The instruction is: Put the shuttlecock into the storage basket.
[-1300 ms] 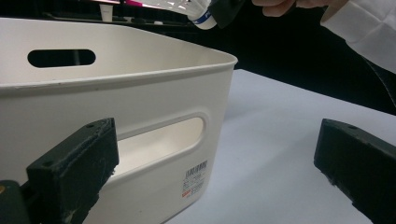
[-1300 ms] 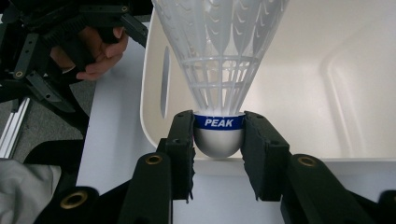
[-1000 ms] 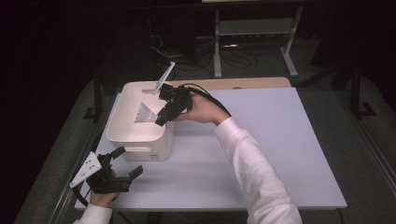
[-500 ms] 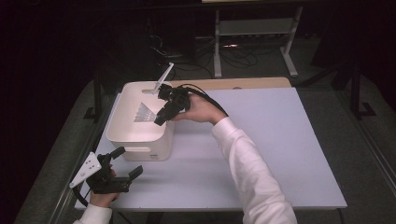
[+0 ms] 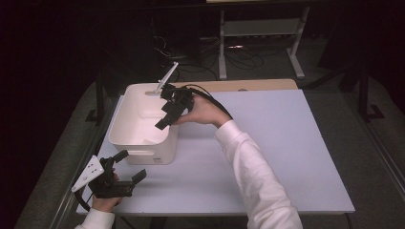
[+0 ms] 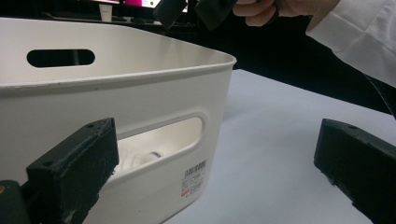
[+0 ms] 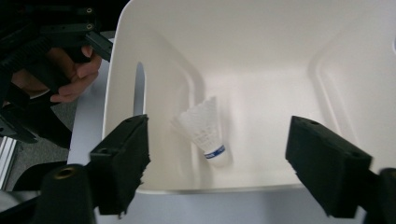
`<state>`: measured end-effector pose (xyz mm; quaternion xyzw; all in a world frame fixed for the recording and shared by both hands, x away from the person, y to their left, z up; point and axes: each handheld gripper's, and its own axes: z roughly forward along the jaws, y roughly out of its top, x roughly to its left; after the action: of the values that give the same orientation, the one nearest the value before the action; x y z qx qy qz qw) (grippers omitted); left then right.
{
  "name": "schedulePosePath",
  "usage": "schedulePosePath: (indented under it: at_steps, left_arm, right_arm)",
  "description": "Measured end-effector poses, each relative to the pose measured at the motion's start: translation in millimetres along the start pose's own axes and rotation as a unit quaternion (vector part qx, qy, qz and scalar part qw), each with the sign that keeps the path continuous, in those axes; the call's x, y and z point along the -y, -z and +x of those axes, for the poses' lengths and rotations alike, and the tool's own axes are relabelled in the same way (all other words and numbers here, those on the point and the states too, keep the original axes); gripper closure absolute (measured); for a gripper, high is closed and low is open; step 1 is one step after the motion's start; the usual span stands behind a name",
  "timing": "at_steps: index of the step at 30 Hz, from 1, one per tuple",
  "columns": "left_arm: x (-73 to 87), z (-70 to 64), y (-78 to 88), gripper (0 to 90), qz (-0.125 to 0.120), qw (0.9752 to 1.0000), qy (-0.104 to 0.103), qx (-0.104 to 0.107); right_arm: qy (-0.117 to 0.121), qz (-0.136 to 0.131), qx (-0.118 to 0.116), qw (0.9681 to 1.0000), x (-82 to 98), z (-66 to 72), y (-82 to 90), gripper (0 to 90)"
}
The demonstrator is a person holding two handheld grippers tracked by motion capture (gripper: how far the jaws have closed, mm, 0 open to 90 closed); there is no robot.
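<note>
The shuttlecock [image 7: 205,133] lies on its side on the floor of the white bin [image 5: 125,131], cork end toward the near wall and feather skirt pointing deeper in, close to the wall with the handle slot. It sits free of any grip: the right gripper [image 5: 168,110] hangs over the bin's rim with its jaws spread wide and nothing between them, having just been opening, which reads as a release made from directly above so the piece would fall inside rather than onto the table [image 5: 286,143]. Holding the gripper tilted down over the opening keeps the drop short and the landing within the walls. The left gripper [image 5: 125,168] rests low at the near-left corner of the table, just beside the bin's front wall, jaws also spread and empty; it seems to be parked there out of the way, perhaps ready to steady the bin, though it does not touch it as far as the left gripper view lets me judge. A thin white rod [image 5: 167,78] leans up behind the bin.
</note>
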<state>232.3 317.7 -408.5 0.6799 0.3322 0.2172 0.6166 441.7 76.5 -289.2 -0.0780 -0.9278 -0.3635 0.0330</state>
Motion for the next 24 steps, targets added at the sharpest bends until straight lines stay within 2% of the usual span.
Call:
schedulePosePath:
  at_steps: [3, 5, 6, 9, 10, 15, 17, 22, 23, 24]
  left_arm:
    - [0.0, 0.3, 0.0, 0.0, 0.0, 1.0, -0.001, 0.0]
    - [0.0, 0.4, 0.1, 0.0, 0.0, 1.0, -0.001, 0.0]
    - [0.0, 0.3, 0.1, 0.0, 0.0, 1.0, -0.001, -0.001]
    - [0.1, 0.0, 0.2, 0.0, 0.001, 1.0, 0.0, -0.001]
    - [0.2, 0.1, 0.2, 0.0, 0.001, 1.0, 0.0, -0.001]
    - [0.4, 0.3, -0.1, 0.0, -0.002, 1.0, 0.0, 0.0]
    - [0.4, 0.5, -0.3, 0.0, -0.001, 1.0, 0.0, 0.0]
    - [0.5, 0.3, -1.1, 0.0, 0.0, 1.0, -0.001, 0.0]
    - [0.5, 0.5, -1.1, 0.0, 0.0, 1.0, -0.002, -0.001]
    - [0.3, 0.8, -0.9, 0.0, 0.003, 1.0, -0.004, -0.002]
  right_arm:
    - [0.002, -0.01, 0.009, 0.9999, 1.5, -1.4, 6.0, 11.0]
    - [-0.006, -0.018, 0.019, 0.9996, 2.0, -0.6, 9.5, 2.1]
    - [-0.008, -0.02, 0.026, 0.9994, 2.4, -0.2, 10.6, 0.6]
    - [-0.007, -0.022, 0.04, 0.9989, 5.4, -1.0, 13.4, 0.0]
    - [-0.013, -0.023, 0.04, 0.9988, 6.5, -0.7, 14.4, 0.0]
    - [-0.016, -0.047, 0.052, 0.9974, 13.8, -2.7, 21.9, 0.0]
    - [-0.019, -0.06, 0.05, 0.9967, 16.5, -3.1, 25.6, 0.0]
    - [-0.022, -0.066, 0.054, 0.9961, 23.4, -3.4, 30.5, 0.0]
    - [-0.029, -0.067, 0.053, 0.996, 24.9, -2.0, 31.7, 0.0]
    - [-0.024, -0.067, 0.052, 0.9961, 26.9, -2.4, 32.8, 0.0]
